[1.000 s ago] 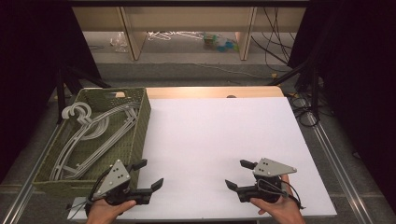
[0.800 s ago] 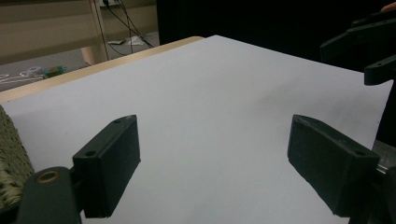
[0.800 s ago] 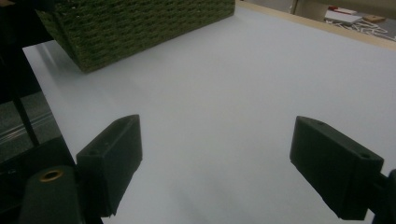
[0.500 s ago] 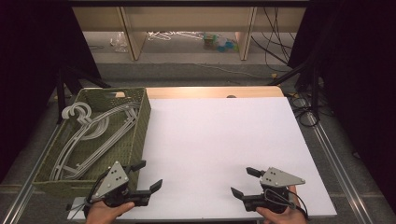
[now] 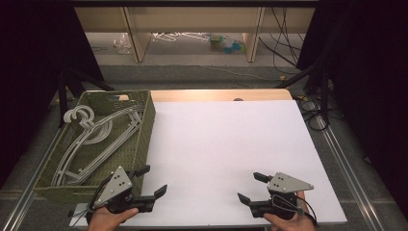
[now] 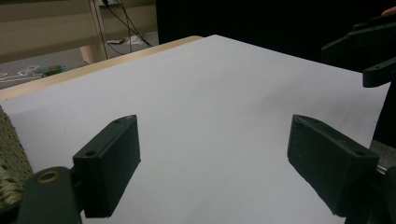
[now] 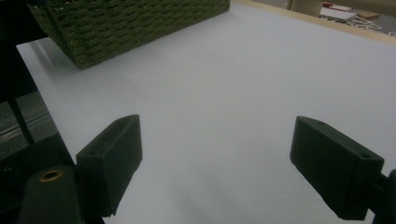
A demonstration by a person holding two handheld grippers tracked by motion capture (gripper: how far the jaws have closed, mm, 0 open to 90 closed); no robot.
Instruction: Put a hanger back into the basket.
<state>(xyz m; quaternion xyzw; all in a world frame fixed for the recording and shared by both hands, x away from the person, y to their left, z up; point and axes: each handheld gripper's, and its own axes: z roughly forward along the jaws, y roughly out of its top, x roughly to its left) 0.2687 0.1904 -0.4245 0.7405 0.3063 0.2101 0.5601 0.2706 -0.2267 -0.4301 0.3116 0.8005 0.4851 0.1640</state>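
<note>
My left gripper point(image 5: 150, 180) rests open at the near left of the white table point(image 5: 226, 144), just beside the green woven basket point(image 5: 142, 139). In the left gripper view its own gripper point(image 6: 212, 161) holds nothing between its wide-apart jaws, and the right gripper's jaws point(image 6: 369, 51) show at the far right. My right gripper point(image 5: 251, 188) sits open at the near right of the table, jaws pointing left. The right gripper view has its gripper point(image 7: 215, 163) open over bare white surface, with the basket point(image 7: 126, 23) ahead. Several white clothes hangers point(image 5: 91, 139) lie inside the basket.
Beyond the table's far wooden edge point(image 5: 216, 94) is a floor with a shelf unit point(image 5: 192, 29), loose hangers and small clutter. Cables point(image 5: 312, 106) and stand legs run along the right side. A metal rail point(image 5: 346, 168) borders the table's right.
The right gripper has drawn back toward the near edge and a little to the right. The left gripper has barely moved.
</note>
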